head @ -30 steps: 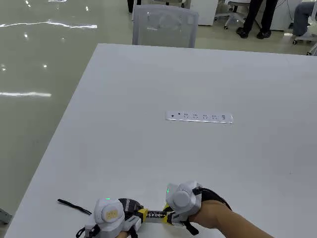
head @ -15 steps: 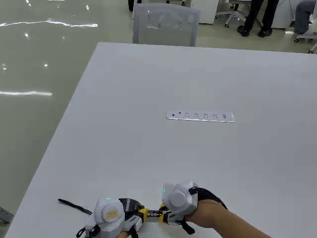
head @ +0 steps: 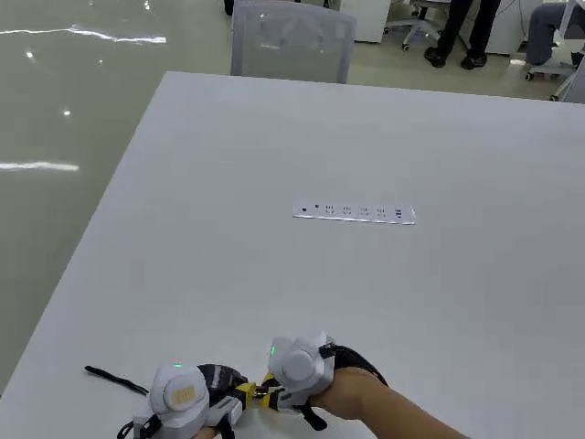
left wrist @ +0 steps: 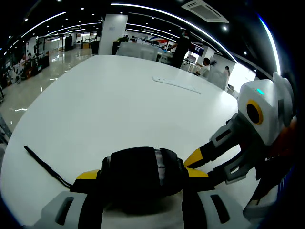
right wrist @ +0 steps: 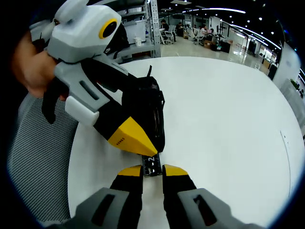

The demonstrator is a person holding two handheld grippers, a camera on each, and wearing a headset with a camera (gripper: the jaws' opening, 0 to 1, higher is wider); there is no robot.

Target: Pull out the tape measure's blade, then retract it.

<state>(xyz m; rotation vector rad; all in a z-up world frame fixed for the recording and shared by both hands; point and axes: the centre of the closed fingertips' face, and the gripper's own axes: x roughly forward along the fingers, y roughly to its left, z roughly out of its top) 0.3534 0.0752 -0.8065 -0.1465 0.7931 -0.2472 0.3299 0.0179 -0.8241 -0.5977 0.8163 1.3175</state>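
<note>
White table [head: 457, 302] with a power strip [head: 354, 212]; grey chair [head: 291, 41] at its far edge

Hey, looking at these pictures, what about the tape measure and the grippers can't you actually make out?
1. Tip of the blade: right gripper view, hidden between the shut jaws of the right gripper.
2. Sides and any lock of the tape measure: left gripper view, covered by the left gripper.
3. Blade markings: head view, too small.
4. Sockets on the power strip: head view, too small to count.
</note>
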